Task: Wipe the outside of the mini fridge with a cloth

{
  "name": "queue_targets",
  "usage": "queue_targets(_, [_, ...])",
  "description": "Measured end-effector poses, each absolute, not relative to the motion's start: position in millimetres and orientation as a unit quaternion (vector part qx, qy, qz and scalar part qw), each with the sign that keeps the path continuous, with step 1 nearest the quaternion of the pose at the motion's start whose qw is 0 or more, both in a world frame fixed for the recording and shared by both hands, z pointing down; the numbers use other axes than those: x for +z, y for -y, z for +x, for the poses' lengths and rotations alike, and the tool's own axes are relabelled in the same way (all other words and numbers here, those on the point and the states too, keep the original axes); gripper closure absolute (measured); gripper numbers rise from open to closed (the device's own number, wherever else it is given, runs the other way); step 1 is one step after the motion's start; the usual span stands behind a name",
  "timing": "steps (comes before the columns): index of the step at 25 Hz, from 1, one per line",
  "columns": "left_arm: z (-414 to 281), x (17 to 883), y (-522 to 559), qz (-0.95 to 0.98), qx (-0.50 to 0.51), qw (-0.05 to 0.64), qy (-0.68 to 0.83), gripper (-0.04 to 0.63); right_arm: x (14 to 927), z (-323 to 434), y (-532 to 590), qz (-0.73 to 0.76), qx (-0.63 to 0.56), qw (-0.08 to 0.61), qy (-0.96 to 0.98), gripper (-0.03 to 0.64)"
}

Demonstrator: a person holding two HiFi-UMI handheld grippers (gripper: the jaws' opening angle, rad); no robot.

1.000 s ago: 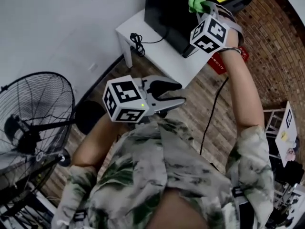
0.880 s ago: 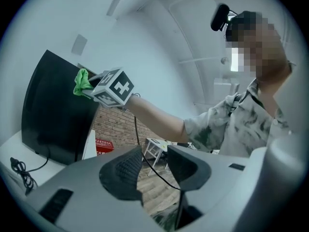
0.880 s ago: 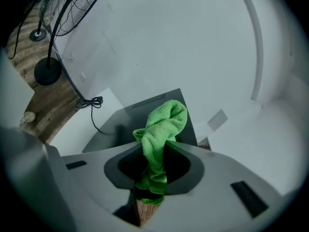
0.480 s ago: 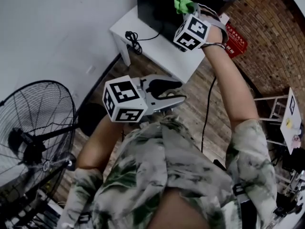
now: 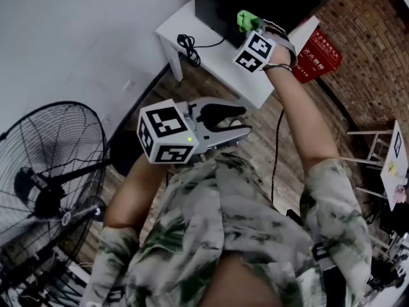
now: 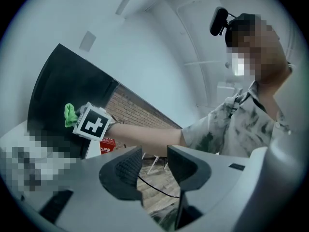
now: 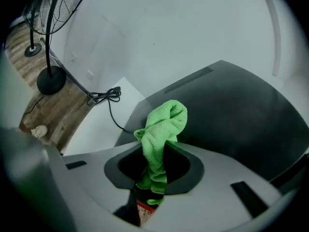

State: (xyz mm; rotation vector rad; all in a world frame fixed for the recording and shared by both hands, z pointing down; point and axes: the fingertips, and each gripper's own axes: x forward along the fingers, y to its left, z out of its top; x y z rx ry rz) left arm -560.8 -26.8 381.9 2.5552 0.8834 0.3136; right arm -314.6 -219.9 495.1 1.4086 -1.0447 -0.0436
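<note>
The black mini fridge [image 5: 220, 5] stands on a white table [image 5: 185, 27] at the top of the head view. My right gripper [image 5: 250, 25] is shut on a bright green cloth [image 5: 245, 20], and the cloth's bunched end presses on the fridge's dark face. In the right gripper view the cloth [image 7: 161, 124] rises from between the jaws against the fridge [image 7: 231, 110]. My left gripper [image 5: 238, 123] hangs open and empty in front of my chest, well away from the fridge. From the left gripper view the cloth [image 6: 70, 115] shows far off, against the fridge [image 6: 63, 91].
A coiled black cable [image 5: 189, 43] lies on the table's left part. A large standing fan [image 5: 45, 178] fills the lower left over the wood floor. A red box [image 5: 317, 53] leans by the brick wall, and a white stand [image 5: 377, 165] is at the right.
My right gripper has carried the cloth a little left and down along the fridge's face. The left gripper has stayed by my chest.
</note>
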Motion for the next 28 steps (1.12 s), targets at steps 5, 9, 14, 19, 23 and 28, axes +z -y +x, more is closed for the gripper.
queue_targets(5, [-562,385,33,0.919,0.115,0.213,-0.31,0.42,538,-313,217,0.615,0.009,0.64,0.461,0.512])
queue_targets(9, [-562,389,37,0.92,0.118,0.216,-0.306,0.422,570,-310,214,0.61,0.031,0.643,0.462,0.513])
queue_targets(14, [-565,393,38,0.919,0.123,0.222,-0.303,0.42,608,-309,212,0.598,0.058,0.648,0.467,0.513])
queue_targets(19, [-567,398,41,0.92,0.126,0.223,-0.298,0.42,641,-309,212,0.586,0.087,0.651,0.475,0.512])
queue_targets(23, [-566,399,43,0.921,0.127,0.22,-0.296,0.42,647,-309,211,0.584,0.103,0.647,0.479,0.514])
queue_targets(28, [-568,394,45,0.921,0.117,0.216,-0.301,0.42,604,-324,218,0.6,0.092,0.624,0.492,0.512])
